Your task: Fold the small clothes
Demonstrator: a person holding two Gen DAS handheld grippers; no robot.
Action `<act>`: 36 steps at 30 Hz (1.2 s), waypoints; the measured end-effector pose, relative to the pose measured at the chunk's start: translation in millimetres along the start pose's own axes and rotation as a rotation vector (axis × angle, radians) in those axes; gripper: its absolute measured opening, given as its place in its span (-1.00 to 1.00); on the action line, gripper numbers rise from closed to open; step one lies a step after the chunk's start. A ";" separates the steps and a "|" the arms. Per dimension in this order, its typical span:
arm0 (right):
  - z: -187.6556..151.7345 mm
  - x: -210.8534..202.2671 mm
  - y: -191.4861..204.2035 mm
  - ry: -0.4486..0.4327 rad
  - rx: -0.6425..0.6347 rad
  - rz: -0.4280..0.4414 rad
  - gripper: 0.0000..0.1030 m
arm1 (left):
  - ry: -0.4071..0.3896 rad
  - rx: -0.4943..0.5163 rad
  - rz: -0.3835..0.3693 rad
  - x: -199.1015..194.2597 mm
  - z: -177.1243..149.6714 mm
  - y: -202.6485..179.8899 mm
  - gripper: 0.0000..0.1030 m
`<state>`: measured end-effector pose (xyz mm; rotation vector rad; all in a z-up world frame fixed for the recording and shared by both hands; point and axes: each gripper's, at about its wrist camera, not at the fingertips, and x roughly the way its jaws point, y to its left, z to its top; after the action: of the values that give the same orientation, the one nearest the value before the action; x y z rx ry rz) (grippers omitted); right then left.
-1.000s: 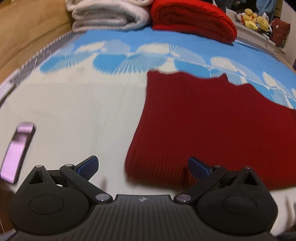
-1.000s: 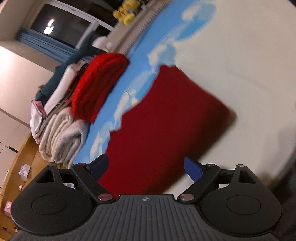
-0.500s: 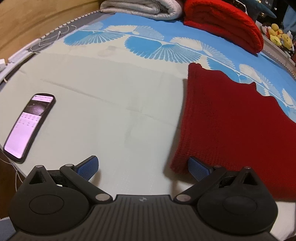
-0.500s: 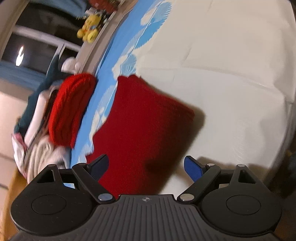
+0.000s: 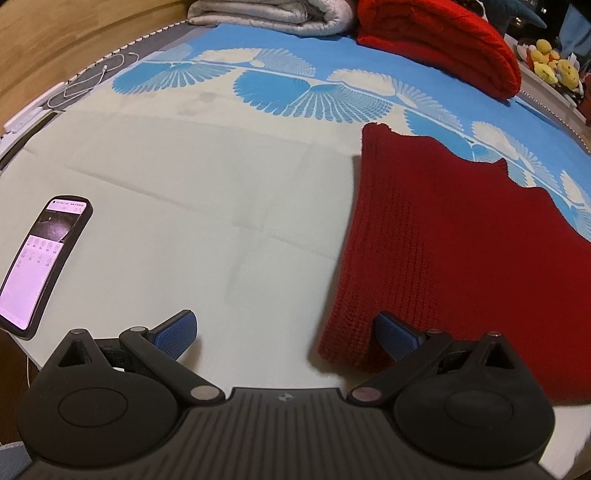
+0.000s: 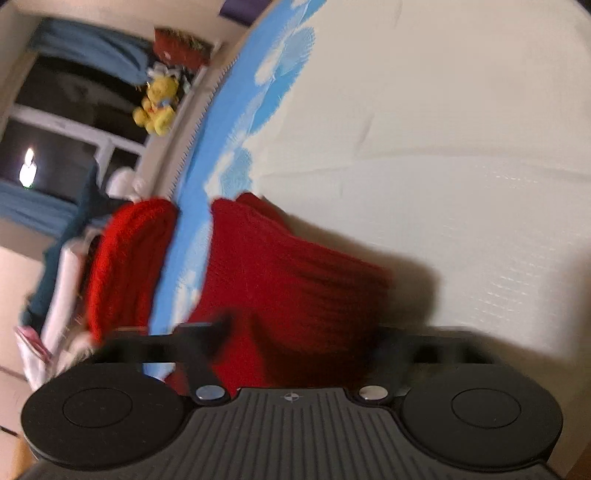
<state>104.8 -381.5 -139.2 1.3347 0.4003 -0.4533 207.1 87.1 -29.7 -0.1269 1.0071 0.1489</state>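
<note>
So my left claw is spread wide w/ nothing in it, one blue pad on the bare sheet, the other pad right at the near corner of the dark red knit sweater. That sweater lies flat on the bed sheet, top edge over the blue fan print. My right claw is closing w/ the knit bunched up between its arms, pic is blurry tho so can't tell if the pads bite yet. Phone lies screen-up off to the left, folded red knit and a white folded blanket at the far end
</note>
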 end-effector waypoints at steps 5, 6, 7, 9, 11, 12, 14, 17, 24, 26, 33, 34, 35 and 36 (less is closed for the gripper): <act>3.2 -4.1 11.3 0.005 -0.066 0.001 -0.56 | 0.011 -0.016 0.011 5.3 5.3 -0.4 1.00; 4.1 -3.2 9.9 0.010 -0.055 -0.012 -0.41 | 0.010 -0.019 0.013 5.3 6.0 -1.0 1.00; 5.0 -1.8 6.5 0.013 -0.033 -0.029 -0.18 | 0.008 -0.022 0.015 5.0 6.7 -1.8 1.00; 6.6 -0.1 -3.2 0.024 0.022 -0.018 -0.06 | 0.005 -0.025 0.019 4.2 7.4 -2.7 1.00; 7.9 -1.8 -5.7 0.032 0.043 -0.011 -0.06 | 0.007 -0.029 0.017 4.2 8.0 -2.2 1.00; 6.9 -2.9 -6.4 0.035 0.041 -0.011 -0.06 | 0.009 -0.030 0.016 4.7 8.6 -1.4 1.00; 5.7 -3.8 -5.0 0.035 0.014 -0.022 -0.15 | 0.016 -0.040 0.013 5.5 9.7 0.8 1.00; 4.5 -3.4 4.9 0.022 -0.068 -0.029 -0.55 | 0.011 -0.043 0.019 4.2 10.0 3.4 1.00; -5.2 -10.7 36.2 -0.041 -0.219 -0.073 -0.65 | -0.001 -0.040 0.024 -1.1 10.0 9.6 1.00; -5.3 -7.2 35.9 -0.045 -0.193 -0.126 -0.60 | -0.019 -0.075 0.039 -4.9 11.1 15.9 1.00; -5.4 1.0 23.6 -0.076 -0.082 -0.172 -0.10 | 0.047 -0.148 0.089 5.9 14.5 40.5 1.00; -4.4 1.4 23.2 -0.076 -0.071 -0.170 -0.08 | 0.074 -0.154 0.091 9.8 13.1 42.7 1.00; -4.3 1.7 23.0 -0.076 -0.065 -0.170 -0.11 | 0.106 -0.161 0.091 15.0 12.0 45.2 1.00; -5.5 1.2 24.9 -0.082 -0.077 -0.166 -0.35 | 0.128 -0.166 0.090 19.4 12.2 47.5 1.00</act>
<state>119.0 -372.0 -120.2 1.2089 0.4577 -0.6235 218.7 137.1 -41.5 -0.2446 1.1278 0.3102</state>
